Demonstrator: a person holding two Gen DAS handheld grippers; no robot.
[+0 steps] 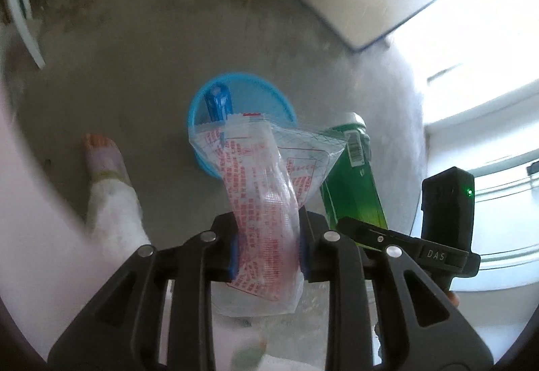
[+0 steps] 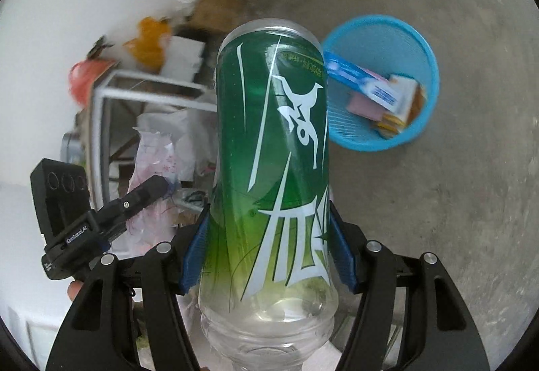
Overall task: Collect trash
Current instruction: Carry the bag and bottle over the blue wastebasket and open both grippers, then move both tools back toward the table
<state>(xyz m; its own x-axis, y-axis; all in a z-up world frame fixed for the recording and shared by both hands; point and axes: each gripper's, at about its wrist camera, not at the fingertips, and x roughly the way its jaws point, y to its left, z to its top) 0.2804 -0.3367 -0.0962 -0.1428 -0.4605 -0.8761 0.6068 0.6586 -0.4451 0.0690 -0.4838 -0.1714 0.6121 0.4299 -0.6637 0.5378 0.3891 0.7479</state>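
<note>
We note the left hand-held gripper [image 1: 268, 248] clamped on a clear printed wrapper [image 1: 266, 189], the right hand-held gripper [image 2: 268, 249] clamped on a green bottle [image 2: 273, 148], both above the floor near the blue basket [image 2: 427, 58].

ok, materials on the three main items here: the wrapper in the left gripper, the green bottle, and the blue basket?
Wrapper: thin clear plastic film, glossy, printed red; it creases and shows the floor through it.
Green bottle: clear plastic, likely PET, with a glossy green printed sleeve; the bare end is see-through and ribbed.
Blue basket: moulded plastic, by the look, semi-matte; fine slotted walls and a smooth rim.
</note>
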